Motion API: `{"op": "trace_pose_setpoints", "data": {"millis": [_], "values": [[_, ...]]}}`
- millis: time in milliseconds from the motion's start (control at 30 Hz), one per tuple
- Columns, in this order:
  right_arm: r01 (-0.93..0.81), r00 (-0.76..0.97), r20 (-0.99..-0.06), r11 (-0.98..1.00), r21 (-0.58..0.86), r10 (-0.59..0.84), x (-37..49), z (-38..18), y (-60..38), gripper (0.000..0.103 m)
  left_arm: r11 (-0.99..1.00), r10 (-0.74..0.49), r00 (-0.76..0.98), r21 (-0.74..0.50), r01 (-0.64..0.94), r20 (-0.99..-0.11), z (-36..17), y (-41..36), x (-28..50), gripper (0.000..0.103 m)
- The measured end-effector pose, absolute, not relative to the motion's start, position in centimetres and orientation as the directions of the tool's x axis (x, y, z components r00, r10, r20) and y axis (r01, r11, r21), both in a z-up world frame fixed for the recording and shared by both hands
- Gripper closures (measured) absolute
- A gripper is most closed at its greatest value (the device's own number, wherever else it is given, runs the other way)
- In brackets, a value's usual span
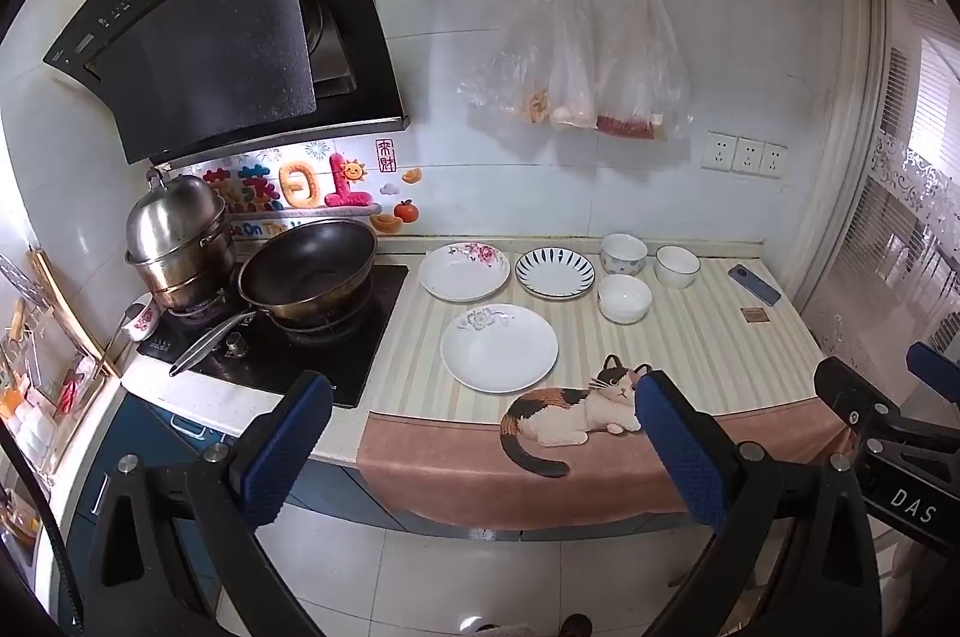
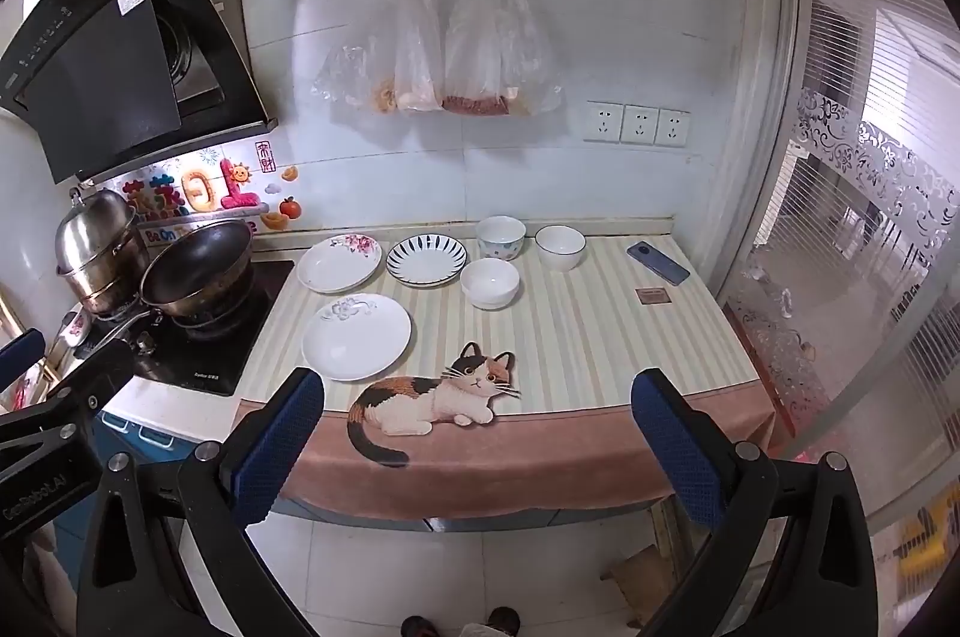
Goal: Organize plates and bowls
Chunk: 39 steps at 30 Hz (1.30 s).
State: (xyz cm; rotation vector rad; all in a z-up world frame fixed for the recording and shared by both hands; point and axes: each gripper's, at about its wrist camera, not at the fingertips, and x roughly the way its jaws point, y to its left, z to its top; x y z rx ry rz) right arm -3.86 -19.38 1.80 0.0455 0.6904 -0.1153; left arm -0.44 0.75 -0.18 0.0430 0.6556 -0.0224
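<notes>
Two hand-held grippers hang in front of a kitchen bench [image 2: 600, 337] covered by a cream striped cloth bearing a calico cat picture [image 2: 432, 397]. The left gripper [image 1: 480, 433] and the right gripper [image 2: 477, 427], each with blue padded fingers, both show their jaws spread wide and holding nothing, well short of the crockery.

Three plates lie toward the cloth's left side: a large white plate with a grey flower print [image 2: 356, 335] nearest the front edge, a white plate with a pink flower print [image 2: 339, 263] behind it beside the hob, and a white plate with dark radiating stripes [image 2: 426, 260] just to the right of that. Three bowls cluster to the right of the plates: a plain white bowl [image 2: 489, 282] in front, a white bowl with a blue pattern [image 2: 501, 236] behind it by the wall, and a white bowl with a thin dark rim [image 2: 560, 247] farthest right. None is stacked; each sits apart on the cloth.

A dark blue phone [image 2: 657, 262] and a small brown square card [image 2: 653, 296] lie near the right end. On the black hob [image 1: 270, 337] at left stand a dark wok [image 1: 309, 271] and a steel steamer pot [image 1: 177, 241].
</notes>
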Motion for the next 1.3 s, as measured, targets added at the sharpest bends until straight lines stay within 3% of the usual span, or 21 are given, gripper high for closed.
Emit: {"op": "trace_pose_setpoints", "data": {"millis": [1300], "values": [[0.133,0.762,-0.639,0.991,-0.001,-0.103,-2.9,2.6,-19.0,0.000,0.999,-0.004,0.797,0.034,0.030,-0.604,0.2,0.7,0.1,0.000]]}}
